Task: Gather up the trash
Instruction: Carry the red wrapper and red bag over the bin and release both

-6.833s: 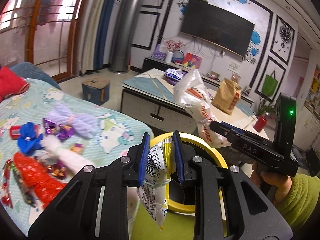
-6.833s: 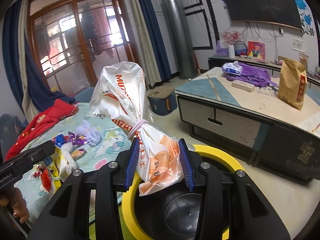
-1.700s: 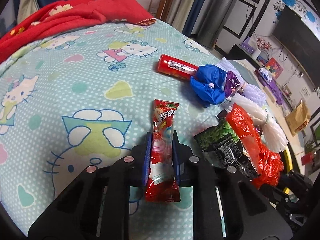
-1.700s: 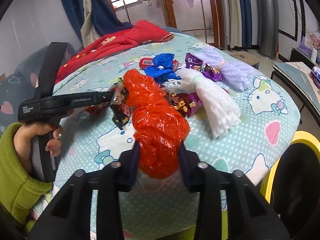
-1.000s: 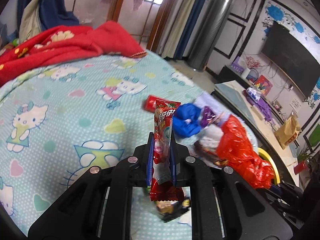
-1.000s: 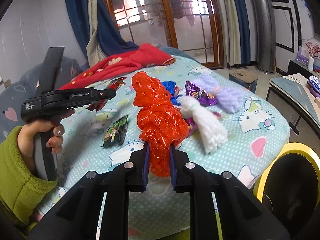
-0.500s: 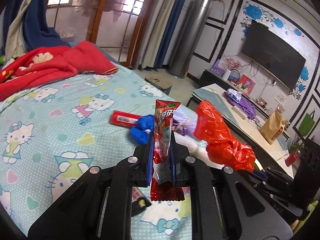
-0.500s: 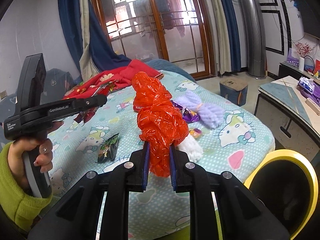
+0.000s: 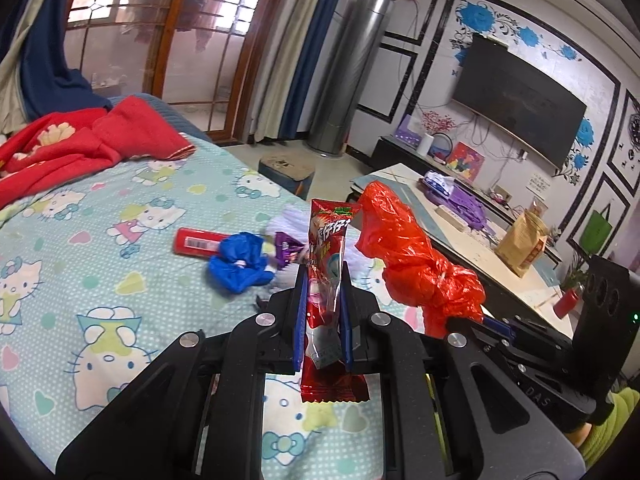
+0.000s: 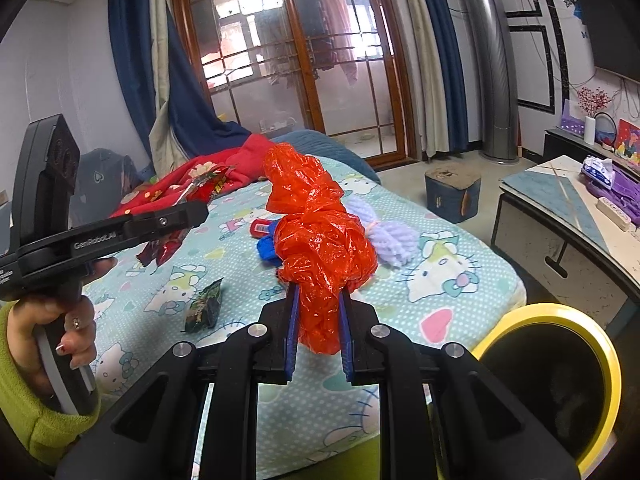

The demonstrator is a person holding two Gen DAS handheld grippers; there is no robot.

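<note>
My left gripper (image 9: 322,312) is shut on a red snack wrapper (image 9: 326,280) and holds it upright above the bed. My right gripper (image 10: 318,328) is shut on a crumpled red plastic bag (image 10: 320,240), also lifted above the bed; the bag shows in the left wrist view (image 9: 420,272). The black bin with a yellow rim (image 10: 560,384) stands at the bed's corner, lower right. On the bedsheet lie a blue bag (image 9: 240,264), a red tube (image 9: 198,242), a purple wrapper (image 9: 286,250), a lilac bag (image 10: 390,234) and a green packet (image 10: 204,308).
The bed (image 9: 80,280) has a Hello Kitty sheet and a red blanket (image 9: 80,148) at its far end. A low table (image 10: 580,216) stands to the right of the bed. A small box stool (image 10: 452,190) sits on the floor.
Both grippers have lifted their loads higher and swung toward the bed's corner. The bin fills more of the right wrist view.
</note>
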